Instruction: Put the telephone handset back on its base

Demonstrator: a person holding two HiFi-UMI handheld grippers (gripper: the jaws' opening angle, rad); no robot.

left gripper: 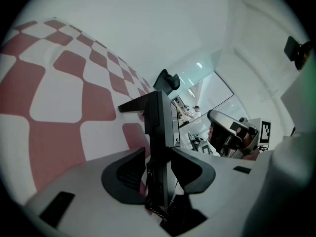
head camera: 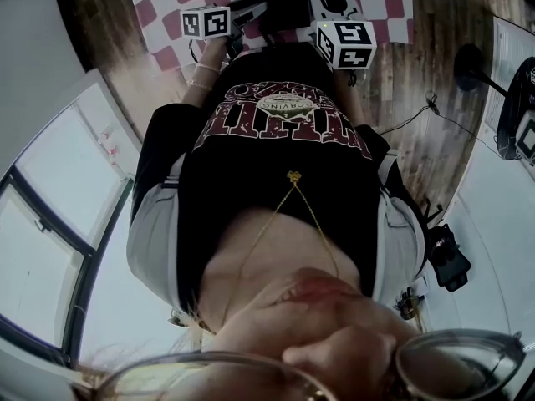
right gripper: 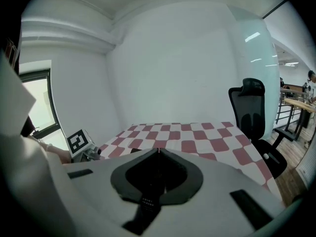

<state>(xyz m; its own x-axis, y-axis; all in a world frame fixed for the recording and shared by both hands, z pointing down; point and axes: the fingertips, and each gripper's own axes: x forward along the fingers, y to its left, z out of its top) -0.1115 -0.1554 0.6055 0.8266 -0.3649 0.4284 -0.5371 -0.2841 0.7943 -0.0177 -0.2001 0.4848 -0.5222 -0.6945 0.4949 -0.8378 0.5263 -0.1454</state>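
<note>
The left gripper (left gripper: 158,149) is seen with its jaws parted. The black telephone handset (left gripper: 160,127) is framed edge-on between them, and slivers of background are visible down either side of it. Its coiled cord (left gripper: 159,212) is bunched low, close to the camera. The handset is shown above the red-and-white checked tablecloth (left gripper: 59,107); whether it sits on its base cannot be made out. The left gripper view is tilted, so the cloth is seen rising up its left side.

The right gripper (right gripper: 158,151) is pictured with its jaws brought together and nothing between them, aimed slightly downward across the same cloth. A black office chair (right gripper: 253,112) is seen beyond the table's far corner.

In the head view, both arms are extended forward from a black printed T-shirt (head camera: 276,140) toward the table, and the two grippers are held near each other. The left wrist (head camera: 202,72) is ringed with thin bracelets. A dark shape (head camera: 284,2) lies on the cloth between the grippers, and no detail of it can be read.
</note>
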